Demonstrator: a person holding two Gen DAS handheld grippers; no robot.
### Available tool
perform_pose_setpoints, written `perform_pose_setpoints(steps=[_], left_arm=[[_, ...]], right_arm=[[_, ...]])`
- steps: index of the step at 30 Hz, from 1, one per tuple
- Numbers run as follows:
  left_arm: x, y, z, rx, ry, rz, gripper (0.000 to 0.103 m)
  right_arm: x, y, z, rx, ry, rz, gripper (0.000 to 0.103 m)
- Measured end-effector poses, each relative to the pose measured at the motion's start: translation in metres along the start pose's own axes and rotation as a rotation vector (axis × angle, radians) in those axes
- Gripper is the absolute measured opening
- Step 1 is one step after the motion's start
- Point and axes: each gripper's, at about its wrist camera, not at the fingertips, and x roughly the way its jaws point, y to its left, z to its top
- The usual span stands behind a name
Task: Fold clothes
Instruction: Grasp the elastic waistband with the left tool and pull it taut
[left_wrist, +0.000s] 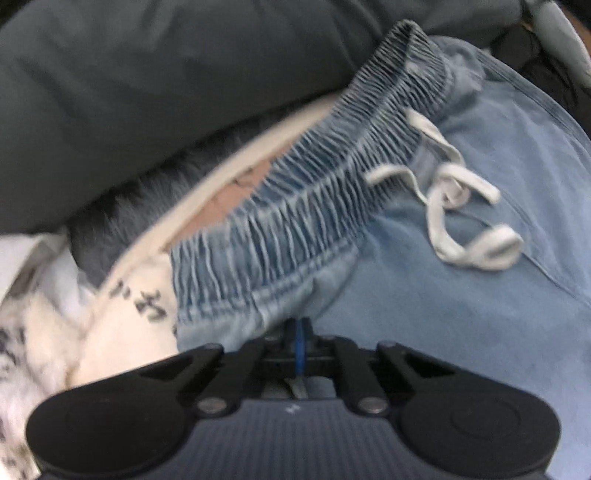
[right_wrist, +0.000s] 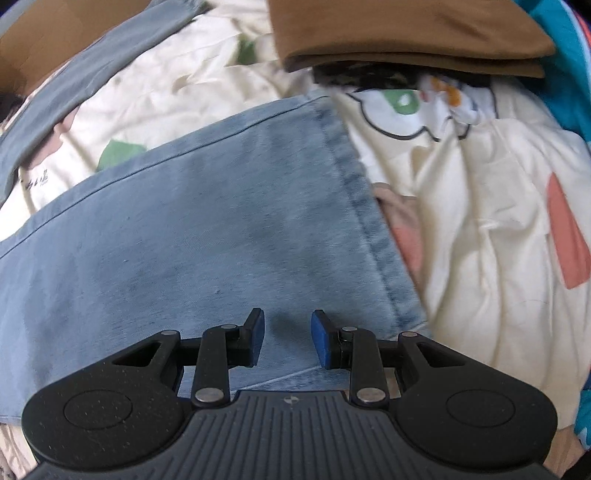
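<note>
Nearest the left wrist camera, the left gripper (left_wrist: 300, 332) has its jaws pressed together at the edge of the light blue jeans (left_wrist: 461, 314), just below the elastic waistband (left_wrist: 314, 195); whether denim is pinched between them cannot be told. To its left lies cream printed bedding (left_wrist: 122, 325), above that a dark grey-green garment (left_wrist: 147, 92), and to the right a white drawstring (left_wrist: 454, 199) lies looped loosely on the denim just beside the waistband.

Closest in the right wrist view, the right gripper (right_wrist: 287, 339) hangs over a jeans leg (right_wrist: 184, 240) with its blue pads (right_wrist: 320, 338) standing apart, nothing between them but the flat denim below. From the left, a grey-blue cloth (right_wrist: 74, 74) lies across the cream bedding, then the leg ends at its stitched hem (right_wrist: 373, 221), and beyond, at upper right, sits a folded brown garment (right_wrist: 406, 33) on the rumpled sheet
</note>
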Motion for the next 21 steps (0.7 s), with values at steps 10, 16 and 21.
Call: perform_pose_setpoints(steps=[10, 16, 21], left_arm=[[0.001, 0.030, 0.020, -0.138, 0.036, -0.048, 0.003], [-0.034, 0.019, 0.025, -0.098, 0.063, -0.046, 0.007], [-0.076, 0.019, 0.025, -0.070, 0.020, -0.075, 0.015]], right_arm=[[0.011, 0.001, 0.002, -0.010, 0.027, -0.011, 0.042], [0.001, 0.005, 0.005, -0.017, -0.032, 0.052, 0.042], [-0.003, 0.011, 0.013, -0.011, -0.081, 0.122, 0.042]])
